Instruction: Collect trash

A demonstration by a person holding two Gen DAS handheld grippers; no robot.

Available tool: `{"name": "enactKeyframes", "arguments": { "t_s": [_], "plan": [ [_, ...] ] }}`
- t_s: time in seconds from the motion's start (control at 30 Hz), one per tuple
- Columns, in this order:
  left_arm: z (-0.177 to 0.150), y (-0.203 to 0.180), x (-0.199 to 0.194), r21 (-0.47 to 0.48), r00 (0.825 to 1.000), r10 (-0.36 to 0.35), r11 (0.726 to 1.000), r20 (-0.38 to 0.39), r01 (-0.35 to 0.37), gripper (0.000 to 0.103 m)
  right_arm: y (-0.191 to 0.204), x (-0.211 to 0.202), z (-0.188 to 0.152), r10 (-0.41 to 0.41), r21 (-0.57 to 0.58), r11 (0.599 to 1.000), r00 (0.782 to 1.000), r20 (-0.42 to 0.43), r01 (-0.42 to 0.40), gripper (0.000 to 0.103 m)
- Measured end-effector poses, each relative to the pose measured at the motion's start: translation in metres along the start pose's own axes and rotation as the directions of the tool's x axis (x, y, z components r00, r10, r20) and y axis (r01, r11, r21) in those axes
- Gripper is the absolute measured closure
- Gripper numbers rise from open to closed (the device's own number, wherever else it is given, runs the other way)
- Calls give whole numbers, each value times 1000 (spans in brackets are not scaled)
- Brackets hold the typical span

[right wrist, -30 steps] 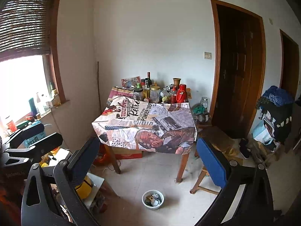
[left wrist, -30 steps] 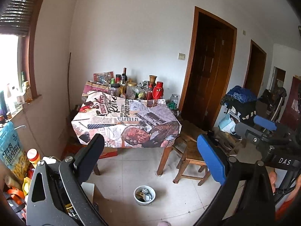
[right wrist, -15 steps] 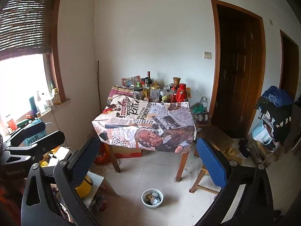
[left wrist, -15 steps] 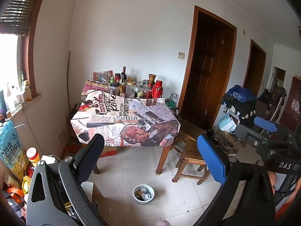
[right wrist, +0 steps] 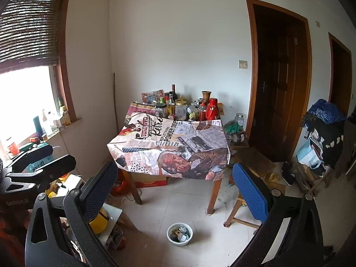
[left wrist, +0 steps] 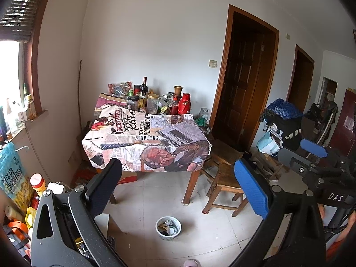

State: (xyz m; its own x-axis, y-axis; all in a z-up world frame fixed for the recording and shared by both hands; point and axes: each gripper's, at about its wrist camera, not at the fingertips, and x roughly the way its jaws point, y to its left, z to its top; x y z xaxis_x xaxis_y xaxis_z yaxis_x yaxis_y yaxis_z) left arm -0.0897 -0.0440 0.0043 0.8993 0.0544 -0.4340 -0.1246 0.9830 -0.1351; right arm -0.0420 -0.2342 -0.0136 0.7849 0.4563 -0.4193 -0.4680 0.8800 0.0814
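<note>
fingers (left wrist: 104, 187) spread, bowl (left wrist: 168, 228) on floor

The bench (left wrist: 193, 187) has brown wooden legs under a cloth (left wrist: 142, 138) printed with newspaper collage, black lettering and a portrait. A red flask (left wrist: 184, 106) stands at its back. On pale floor tiles (left wrist: 155, 191) sits a white bowl (left wrist: 168, 228). Each pair of fingers is one black (left wrist: 104, 187), one blue (left wrist: 250, 189).
</note>
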Motion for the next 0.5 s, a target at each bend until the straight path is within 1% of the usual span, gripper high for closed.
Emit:
{"name": "enactKeyframes", "arguments": {
  "t_s": [0.4,0.5],
  "plan": [
    [-2,-3,0,12,1000,1,1000,3,-1,1,2,1,-1,2,-2,1000,1000,-1,-2,0],
    [-2,-3,1,15,1000,-11,1000,0,11,1,3,1,0,3,-5,1000,1000,-1,-3,0]
  ]
}}
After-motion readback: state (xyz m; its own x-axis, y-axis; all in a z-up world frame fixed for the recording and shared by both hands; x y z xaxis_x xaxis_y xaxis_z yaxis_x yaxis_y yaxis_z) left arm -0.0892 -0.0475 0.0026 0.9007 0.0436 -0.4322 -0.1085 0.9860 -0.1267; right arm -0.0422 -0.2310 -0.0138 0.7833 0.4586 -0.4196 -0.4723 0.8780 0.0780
